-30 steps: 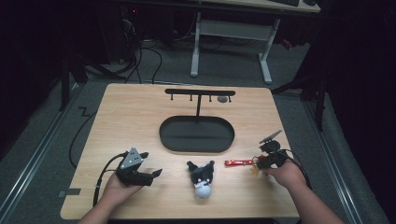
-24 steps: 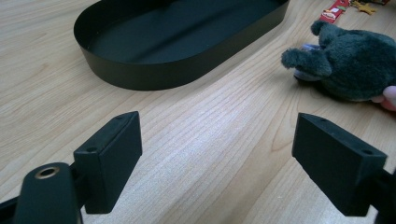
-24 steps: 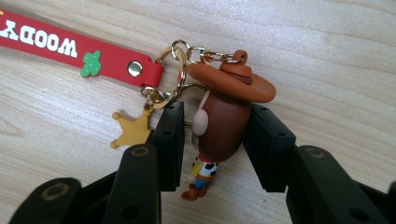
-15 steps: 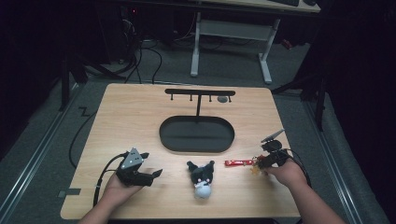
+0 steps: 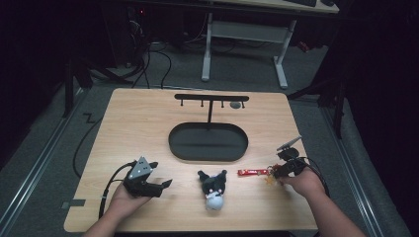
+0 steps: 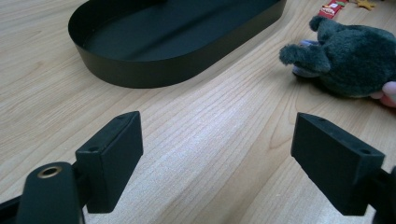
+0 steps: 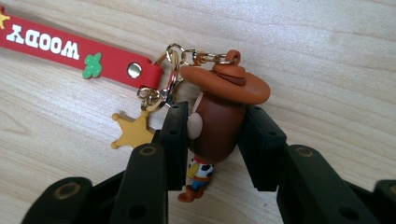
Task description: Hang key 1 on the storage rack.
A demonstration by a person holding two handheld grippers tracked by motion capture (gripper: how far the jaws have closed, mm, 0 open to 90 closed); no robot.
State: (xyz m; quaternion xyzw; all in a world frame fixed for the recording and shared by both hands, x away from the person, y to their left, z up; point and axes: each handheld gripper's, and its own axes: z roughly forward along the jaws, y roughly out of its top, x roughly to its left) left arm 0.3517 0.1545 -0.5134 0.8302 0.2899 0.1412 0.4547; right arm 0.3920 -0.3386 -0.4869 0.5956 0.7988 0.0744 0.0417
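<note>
We see the right gripper [image 7: 212, 140], its jaws just closed, clamping the cowboy figure [image 7: 217, 121] of a keychain at the wooden table [image 5: 138, 128]'s four o'clock, its face hidden. The left gripper [image 6: 217, 158] gapes empty at seven o'clock. The surrounding room is too dark to make out.

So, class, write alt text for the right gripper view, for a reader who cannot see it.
Two black jaws of the right gripper, just closed, clamp the brown head of a small cowboy-figure keychain lying on the pale wooden table. Gold rings link its hat to a red rubber strap and a yellow star charm.
</note>
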